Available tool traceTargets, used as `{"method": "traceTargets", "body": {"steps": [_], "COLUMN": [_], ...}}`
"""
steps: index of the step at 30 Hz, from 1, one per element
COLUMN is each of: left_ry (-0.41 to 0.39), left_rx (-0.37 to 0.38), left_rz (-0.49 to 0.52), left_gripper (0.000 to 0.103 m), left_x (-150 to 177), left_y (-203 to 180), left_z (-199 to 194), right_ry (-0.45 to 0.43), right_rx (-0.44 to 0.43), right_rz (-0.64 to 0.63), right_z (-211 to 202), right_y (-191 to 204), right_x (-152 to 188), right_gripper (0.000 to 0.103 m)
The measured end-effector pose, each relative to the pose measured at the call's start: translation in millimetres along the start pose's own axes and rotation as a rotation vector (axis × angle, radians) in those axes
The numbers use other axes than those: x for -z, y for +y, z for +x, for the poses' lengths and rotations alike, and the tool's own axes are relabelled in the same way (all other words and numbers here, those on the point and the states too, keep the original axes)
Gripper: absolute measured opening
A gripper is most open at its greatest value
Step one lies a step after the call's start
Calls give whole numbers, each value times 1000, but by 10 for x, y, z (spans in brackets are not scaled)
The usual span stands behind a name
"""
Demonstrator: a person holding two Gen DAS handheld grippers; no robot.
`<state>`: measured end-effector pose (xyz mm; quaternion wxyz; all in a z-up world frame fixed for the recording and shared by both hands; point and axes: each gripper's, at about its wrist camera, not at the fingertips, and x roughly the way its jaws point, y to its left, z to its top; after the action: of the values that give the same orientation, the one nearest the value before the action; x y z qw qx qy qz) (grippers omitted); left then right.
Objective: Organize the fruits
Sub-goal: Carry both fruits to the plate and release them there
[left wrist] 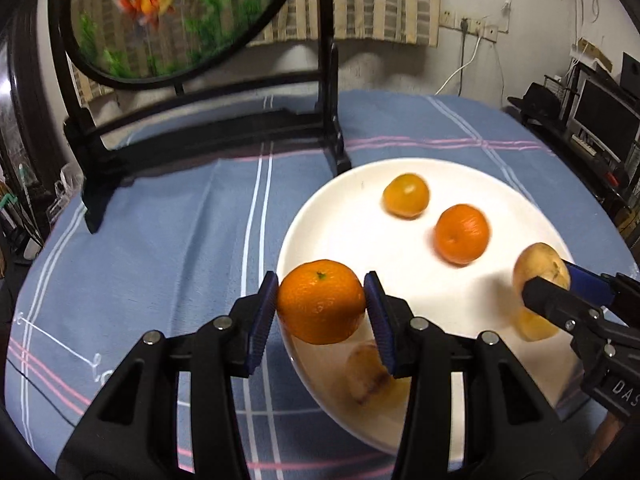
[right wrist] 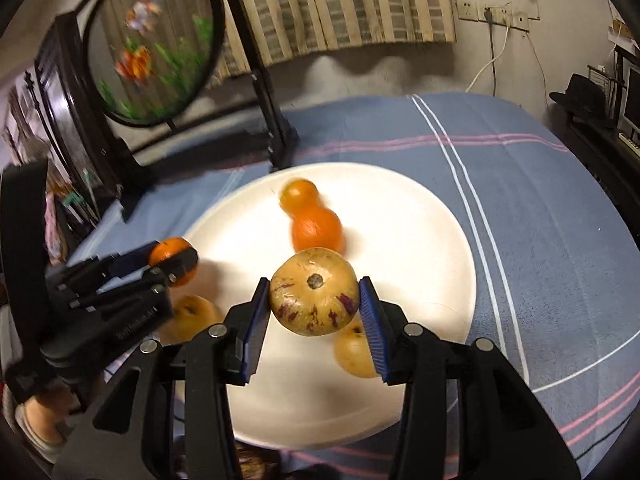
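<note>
My left gripper is shut on an orange mandarin, held over the near-left rim of a white plate. My right gripper is shut on a yellow fruit with purple streaks, held above the plate. Two orange fruits lie at the plate's far side. Two yellow fruits rest on the plate under the grippers. In the right wrist view the left gripper shows at the left with its mandarin. In the left wrist view the right gripper enters from the right.
A blue striped cloth covers the round table. A round fish-embroidery screen on a black stand stands at the back left, close to the plate. Shelves with a monitor lie past the table's right edge.
</note>
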<state>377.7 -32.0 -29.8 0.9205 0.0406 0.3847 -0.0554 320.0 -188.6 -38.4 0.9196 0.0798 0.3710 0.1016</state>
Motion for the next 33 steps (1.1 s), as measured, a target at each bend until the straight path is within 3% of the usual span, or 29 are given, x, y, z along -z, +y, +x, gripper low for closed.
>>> {"method": "traceTargets", "body": {"steps": [3, 5, 11, 14, 25, 28, 33], "left_ry": [0, -15, -43, -56, -103, -123, -112], "left_rx": [11, 25, 21, 12, -1, -16, -32], "left_rz": [3, -4, -18, -12, 8, 14, -23], "left_gripper": [46, 57, 60, 63, 67, 74, 74], "left_x": [-5, -16, -51, -57, -59, 78, 358], "left_y": [-20, -4, 24, 9, -59, -15, 152], "left_z": [36, 26, -34, -69, -390, -599, -861], "right_ry": [5, 12, 12, -4, -90, -115, -152], "right_rx": [20, 33, 53, 56, 10, -3, -24], "right_rz": [-24, -33, -44, -43, -26, -27, -45], "right_z": [57, 76, 109, 52, -392, -569, -906], "right_y": [-13, -10, -22, -7, 95, 150, 261], "right_x": [16, -3, -10, -20, -61, -23, 214], "right_gripper": [45, 45, 47, 57, 60, 62, 64]}}
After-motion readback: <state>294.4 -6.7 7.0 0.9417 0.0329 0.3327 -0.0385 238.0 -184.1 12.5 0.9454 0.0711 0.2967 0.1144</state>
